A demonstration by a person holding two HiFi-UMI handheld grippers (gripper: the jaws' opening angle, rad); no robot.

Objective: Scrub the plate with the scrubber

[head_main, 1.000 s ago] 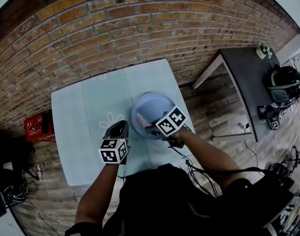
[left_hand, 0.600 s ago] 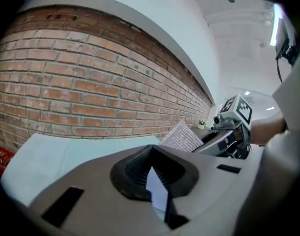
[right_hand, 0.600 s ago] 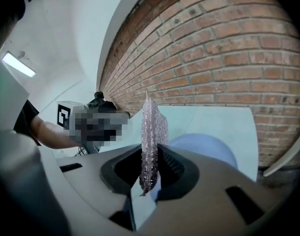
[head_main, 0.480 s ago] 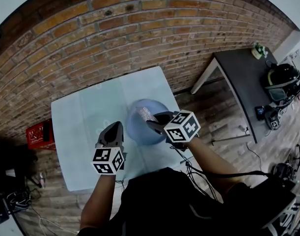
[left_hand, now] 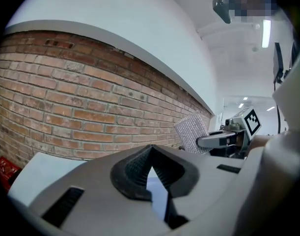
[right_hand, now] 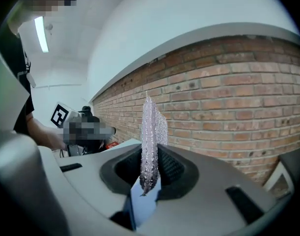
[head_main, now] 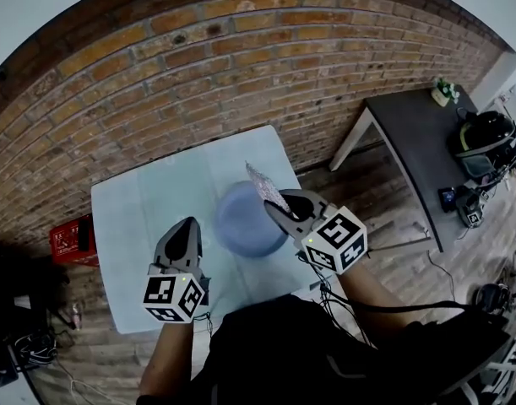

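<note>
The right gripper (head_main: 279, 207) grasps the flat silvery mesh scrubber (head_main: 263, 184) between its 2 jaws, in the air above the round pale blue plate (head_main: 241, 226) lying on the light table (head_main: 131, 226), while the left gripper (head_main: 185, 226) is clenched on nothing.

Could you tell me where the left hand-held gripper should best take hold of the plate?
Probably the left rim, coming from the left. The plate lies flat, so only its rim offers an edge, and that side is nearest the left hand-held gripper.
</note>
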